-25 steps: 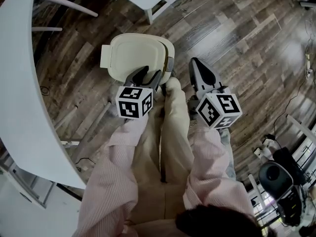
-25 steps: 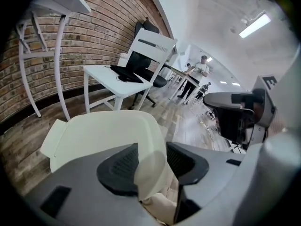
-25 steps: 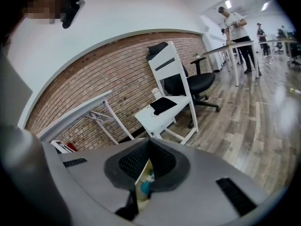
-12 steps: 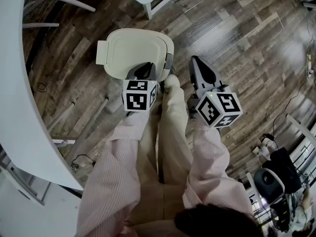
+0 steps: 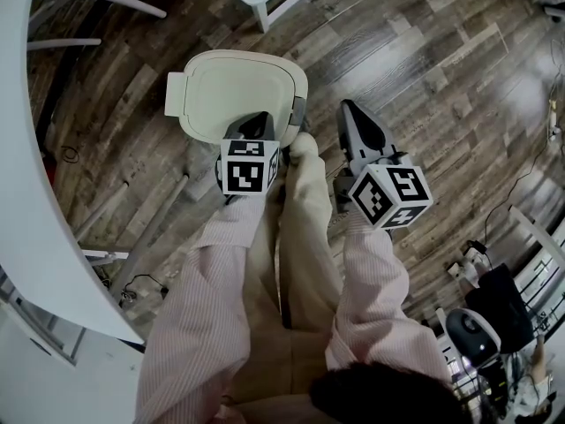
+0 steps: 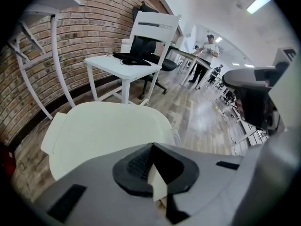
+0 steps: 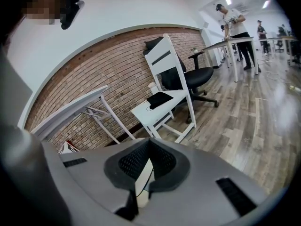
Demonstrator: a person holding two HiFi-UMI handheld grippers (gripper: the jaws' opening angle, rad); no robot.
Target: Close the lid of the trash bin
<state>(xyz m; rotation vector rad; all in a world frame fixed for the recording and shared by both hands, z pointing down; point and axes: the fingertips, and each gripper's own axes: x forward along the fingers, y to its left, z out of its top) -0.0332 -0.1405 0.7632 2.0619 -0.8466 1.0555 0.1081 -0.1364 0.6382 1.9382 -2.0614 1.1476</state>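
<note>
Wood-plank floor (image 5: 424, 78) fills the head view, with a curved white table (image 5: 26, 193) along the left edge. Near the top lies the cream lid (image 5: 231, 87) of the trash bin, its broad face up and a small tab on its left side. The left gripper (image 5: 256, 118) points steeply down, its tip lying over the lid's near edge; whether it touches cannot be told from here. The right gripper (image 5: 351, 109) hangs just right of the lid, over bare floor and apart from it, pointing the same way. Each carries its marker cube above pink striped sleeves (image 5: 212, 281)

Seen from the left gripper view, the left gripper (image 6: 151, 145) has just been closing and its jaws now meet at the tips with nothing between them. The lid (image 6: 103, 131) spreads out directly beyond and below that tip, very near. Behind it stand a white chair (image 6: 123, 62) and a brick wall (image 6: 94, 27)

From the right gripper view, the right gripper (image 7: 149, 140) also has its jaws together and empty, aimed across the floor toward a white chair (image 7: 164, 95) against the brick wall (image 7: 94, 79), with a black office chair (image 7: 197, 76) beside it
</note>
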